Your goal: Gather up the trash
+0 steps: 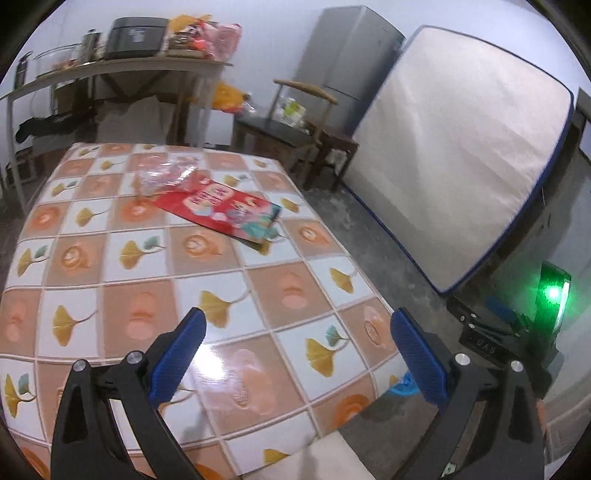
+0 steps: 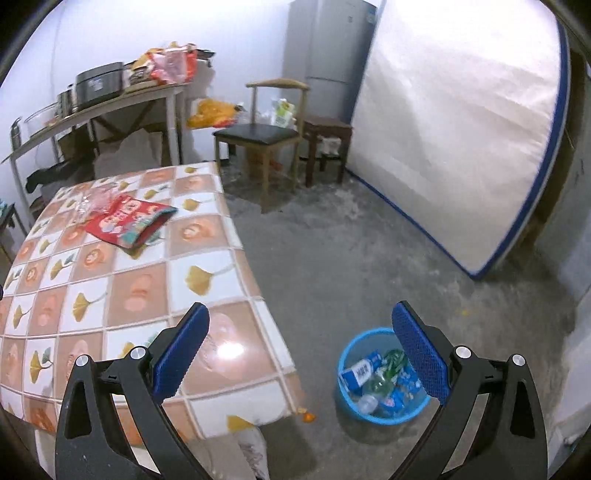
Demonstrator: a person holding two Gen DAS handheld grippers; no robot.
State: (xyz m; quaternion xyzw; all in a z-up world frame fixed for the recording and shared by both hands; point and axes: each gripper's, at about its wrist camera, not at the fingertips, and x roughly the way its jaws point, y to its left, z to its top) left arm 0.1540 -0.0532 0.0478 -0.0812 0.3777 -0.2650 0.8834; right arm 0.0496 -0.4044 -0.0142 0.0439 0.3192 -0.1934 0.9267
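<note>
Both tools, left (image 1: 297, 343) and right (image 2: 301, 339), gape empty at the counter's (image 1: 155, 291) near edge; the red packet (image 1: 221, 210) lies far across, long axis slanting toward the right edge.

"DAS" on the black plate (image 1: 487, 346) of the right claw

A rough grey concrete floor (image 2: 332, 251) is spreading under pale walls (image 2: 92, 33). A mattress (image 2: 454, 129) edged in blue is leaning upright against the right side, with a grey fridge (image 2: 325, 48) standing behind it. A wooden chair (image 2: 266, 136) with a dark seat is sitting beside a small dark stool (image 2: 327, 136). A long cluttered side table (image 2: 107, 103) is running along the left wall.
</note>
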